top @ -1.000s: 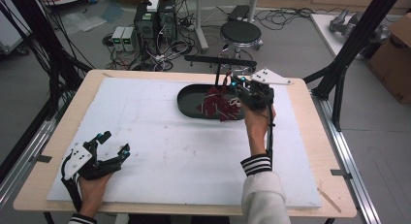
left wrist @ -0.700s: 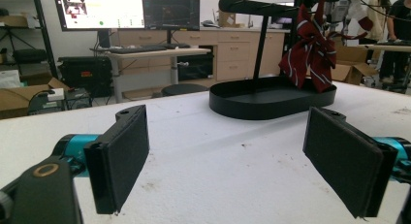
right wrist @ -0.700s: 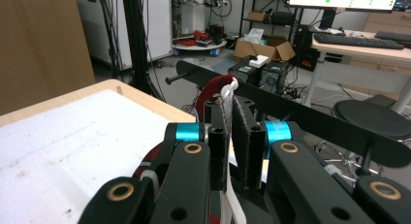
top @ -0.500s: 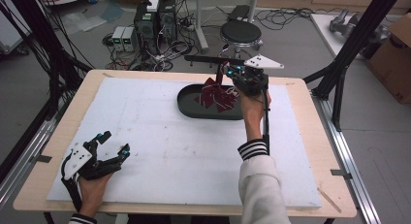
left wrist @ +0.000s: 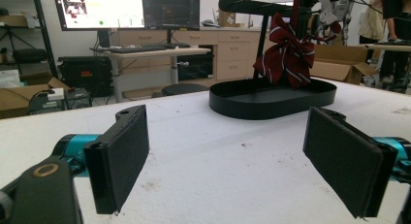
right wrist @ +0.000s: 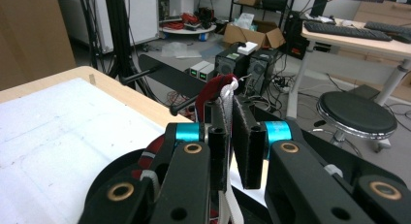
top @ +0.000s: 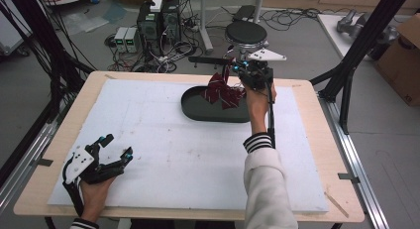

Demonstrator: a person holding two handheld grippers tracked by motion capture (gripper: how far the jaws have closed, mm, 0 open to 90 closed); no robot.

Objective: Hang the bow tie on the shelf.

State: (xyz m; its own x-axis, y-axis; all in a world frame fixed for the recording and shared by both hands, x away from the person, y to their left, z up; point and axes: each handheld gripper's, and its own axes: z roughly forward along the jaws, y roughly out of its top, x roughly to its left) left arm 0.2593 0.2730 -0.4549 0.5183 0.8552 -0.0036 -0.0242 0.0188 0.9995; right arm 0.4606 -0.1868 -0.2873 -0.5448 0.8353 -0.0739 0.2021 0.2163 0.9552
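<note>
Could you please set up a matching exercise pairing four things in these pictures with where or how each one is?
Things:
1. bow
2. tray
3. left tool
4. stool

Places or states:
A. on the floor beyond the table
B. jaws wide open, low over the near left corner of the table
C. gripped by the right tool, hanging over the tray
D. black, flat on the white mat at the far side of the table

Pairs: 1-C, 2-D, 3-B, 4-A
</note>
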